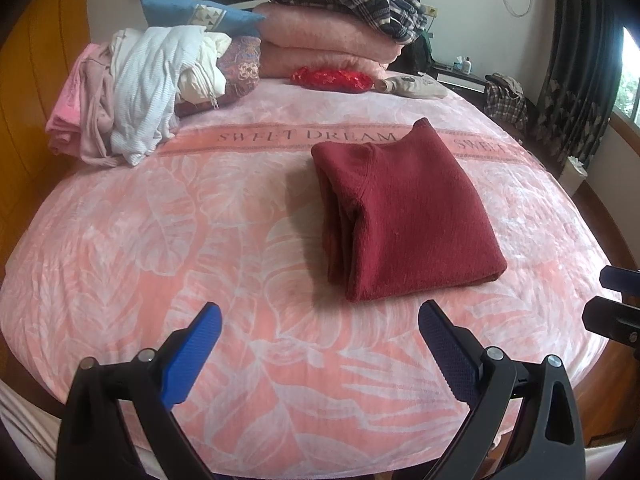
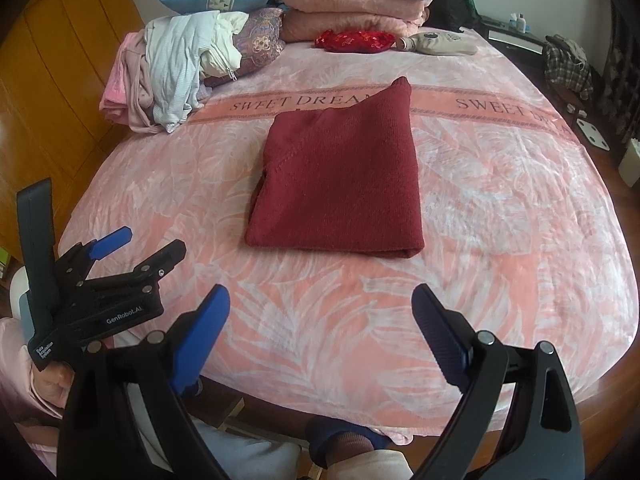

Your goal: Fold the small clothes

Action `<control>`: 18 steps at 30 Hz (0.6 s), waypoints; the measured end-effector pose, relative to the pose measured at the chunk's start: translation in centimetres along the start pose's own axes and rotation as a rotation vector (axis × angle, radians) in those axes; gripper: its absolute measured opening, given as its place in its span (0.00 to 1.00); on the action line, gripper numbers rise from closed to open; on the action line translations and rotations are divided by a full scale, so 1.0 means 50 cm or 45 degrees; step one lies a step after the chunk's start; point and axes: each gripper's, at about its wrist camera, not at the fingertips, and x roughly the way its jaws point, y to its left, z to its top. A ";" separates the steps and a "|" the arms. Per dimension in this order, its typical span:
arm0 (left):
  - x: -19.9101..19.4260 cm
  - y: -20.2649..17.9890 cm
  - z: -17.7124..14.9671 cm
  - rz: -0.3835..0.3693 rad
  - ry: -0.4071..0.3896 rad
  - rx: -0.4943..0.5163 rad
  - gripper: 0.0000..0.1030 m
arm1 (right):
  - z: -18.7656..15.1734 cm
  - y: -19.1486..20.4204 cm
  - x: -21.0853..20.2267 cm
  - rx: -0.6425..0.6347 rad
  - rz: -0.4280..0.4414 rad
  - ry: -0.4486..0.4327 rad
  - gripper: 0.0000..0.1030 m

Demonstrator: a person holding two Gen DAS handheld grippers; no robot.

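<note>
The red sweater [image 2: 336, 184] lay folded in a neat block mid-bed [image 2: 520, 264], apparently finished. Both grippers, left [image 1: 320, 344] and right [image 2: 320, 328], hung spread and empty near the bed's edge, well clear of it, probably freeing them for the unfolded pile [image 1: 132, 92] by the pillows.

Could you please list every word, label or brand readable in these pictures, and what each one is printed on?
"SWEET DREAM": woven band across the pink blanket, repeated at its right, cut off at the edge.
"GenRobot.AI": white label on the left tongs.
Small white label on the left tongs' strap: too blurred to read.
</note>
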 end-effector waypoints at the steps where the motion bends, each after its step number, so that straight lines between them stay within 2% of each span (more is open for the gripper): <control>1: 0.001 0.000 -0.001 0.002 0.001 0.000 0.96 | -0.001 0.001 0.000 0.000 -0.002 0.001 0.89; 18: -0.002 -0.004 -0.004 0.004 -0.008 0.002 0.96 | 0.008 -0.018 0.009 -0.019 0.009 0.016 0.89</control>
